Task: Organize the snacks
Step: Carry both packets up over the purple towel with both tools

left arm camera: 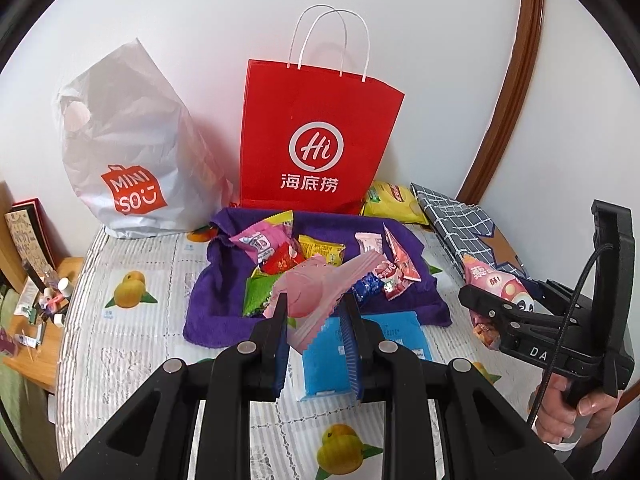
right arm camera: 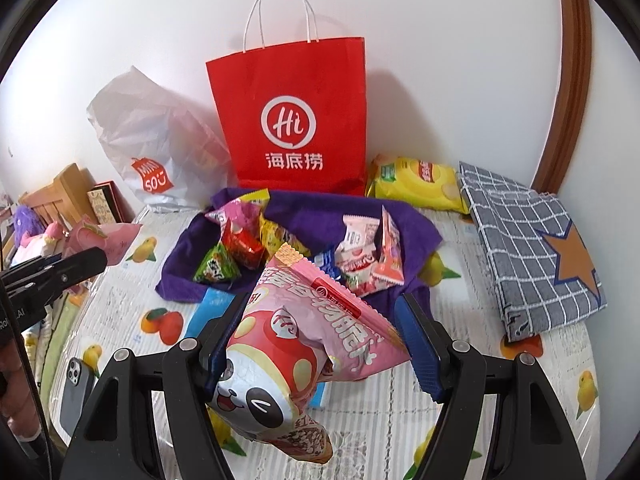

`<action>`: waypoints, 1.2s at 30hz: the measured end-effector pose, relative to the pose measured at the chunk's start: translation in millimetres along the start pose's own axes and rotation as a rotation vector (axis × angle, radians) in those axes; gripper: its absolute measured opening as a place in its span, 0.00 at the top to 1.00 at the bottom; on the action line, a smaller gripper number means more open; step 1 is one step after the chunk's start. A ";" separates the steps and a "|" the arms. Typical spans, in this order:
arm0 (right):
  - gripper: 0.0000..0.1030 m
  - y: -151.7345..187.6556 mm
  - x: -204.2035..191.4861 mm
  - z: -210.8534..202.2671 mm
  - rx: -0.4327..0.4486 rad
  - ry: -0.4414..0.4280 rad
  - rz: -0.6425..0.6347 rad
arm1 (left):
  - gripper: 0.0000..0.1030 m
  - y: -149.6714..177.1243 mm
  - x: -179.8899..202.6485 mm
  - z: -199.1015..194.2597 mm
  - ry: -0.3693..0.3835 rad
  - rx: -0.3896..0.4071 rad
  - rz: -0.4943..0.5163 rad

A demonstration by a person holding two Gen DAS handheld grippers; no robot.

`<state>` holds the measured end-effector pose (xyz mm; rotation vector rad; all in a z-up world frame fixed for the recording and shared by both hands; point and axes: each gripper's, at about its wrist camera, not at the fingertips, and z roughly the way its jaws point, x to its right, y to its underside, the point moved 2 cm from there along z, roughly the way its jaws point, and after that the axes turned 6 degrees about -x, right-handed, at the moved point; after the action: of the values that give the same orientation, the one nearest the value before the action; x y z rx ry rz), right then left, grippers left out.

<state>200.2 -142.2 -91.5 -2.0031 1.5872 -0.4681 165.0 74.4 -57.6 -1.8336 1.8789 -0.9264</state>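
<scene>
Left hand-held gripper (left arm camera: 316, 304) pinches a flat pink packet (left arm camera: 320, 292); right hand-held gripper (right arm camera: 320, 320) clasps a pink panda snack bag (right arm camera: 280, 360), red paper bag (right arm camera: 296, 120) at twelve o'clock.

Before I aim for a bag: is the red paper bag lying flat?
No, the red bag stands upright against the wall, handles up, behind the purple cloth.

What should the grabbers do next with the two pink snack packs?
Probably carry both to the red paper bag and drop them in. The left gripper pinches a flat pink packet; the right gripper holds the panda snack bag above the table, and the bag stands upright behind the snacks.
</scene>
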 end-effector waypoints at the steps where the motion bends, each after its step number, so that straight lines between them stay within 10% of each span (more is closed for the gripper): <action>1: 0.30 -2.6 0.8 0.5 0.001 -0.004 0.002 | 0.78 -1.9 0.7 -0.2 0.000 0.003 0.002; 36: 0.30 -70.0 18.3 19.6 0.068 -0.047 0.028 | 0.78 -54.0 5.4 25.8 -0.024 0.025 0.004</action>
<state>270.6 -144.7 -66.0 -1.9248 1.5481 -0.4547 221.7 66.7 -39.3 -1.8171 1.8478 -0.9183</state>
